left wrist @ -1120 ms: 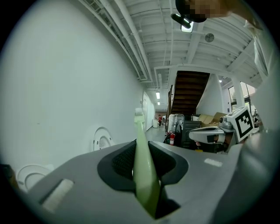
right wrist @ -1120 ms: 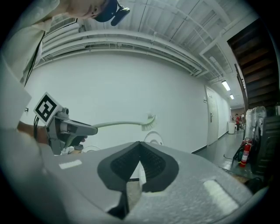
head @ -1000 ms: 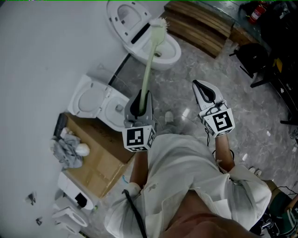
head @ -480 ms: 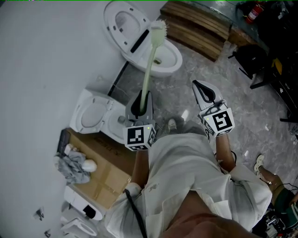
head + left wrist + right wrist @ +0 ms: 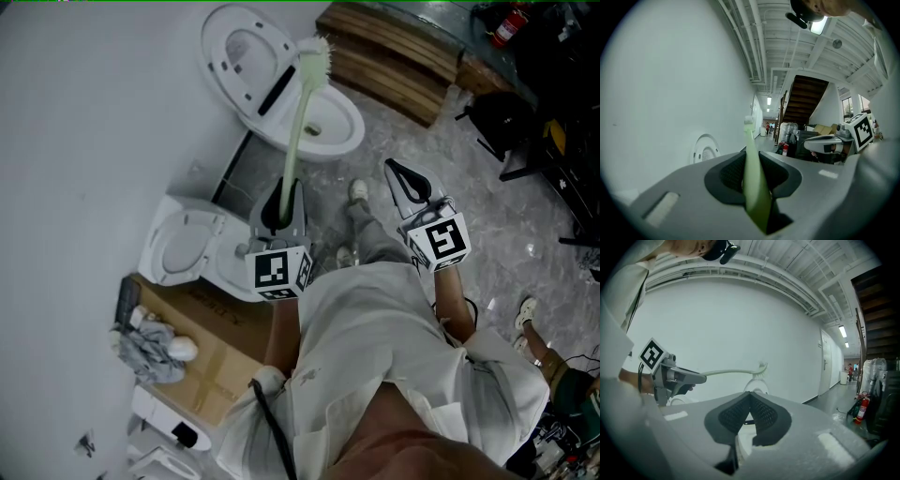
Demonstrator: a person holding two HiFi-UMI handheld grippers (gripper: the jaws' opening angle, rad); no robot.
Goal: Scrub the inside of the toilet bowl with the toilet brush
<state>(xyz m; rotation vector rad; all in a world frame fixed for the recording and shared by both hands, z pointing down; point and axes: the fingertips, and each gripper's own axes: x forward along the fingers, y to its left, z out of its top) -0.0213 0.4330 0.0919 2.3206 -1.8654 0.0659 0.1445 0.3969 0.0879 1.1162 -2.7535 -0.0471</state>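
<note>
Pale green plastic toilet brush (image 5: 292,131): long slim handle, white bristle head (image 5: 317,54) at the far end. We record its near end clamped between the jaws of the left hand-held gripper (image 5: 281,208), with the handle pointing away toward the far white toilet bowl (image 5: 349,120). The head shows over the bowl's back rim, beside the raised lid; we cannot tell whether it touches. Right hand-held gripper (image 5: 405,176): jaws closed together, nothing held, right of the brush, above the grey marbled floor (image 5: 487,216).
</note>
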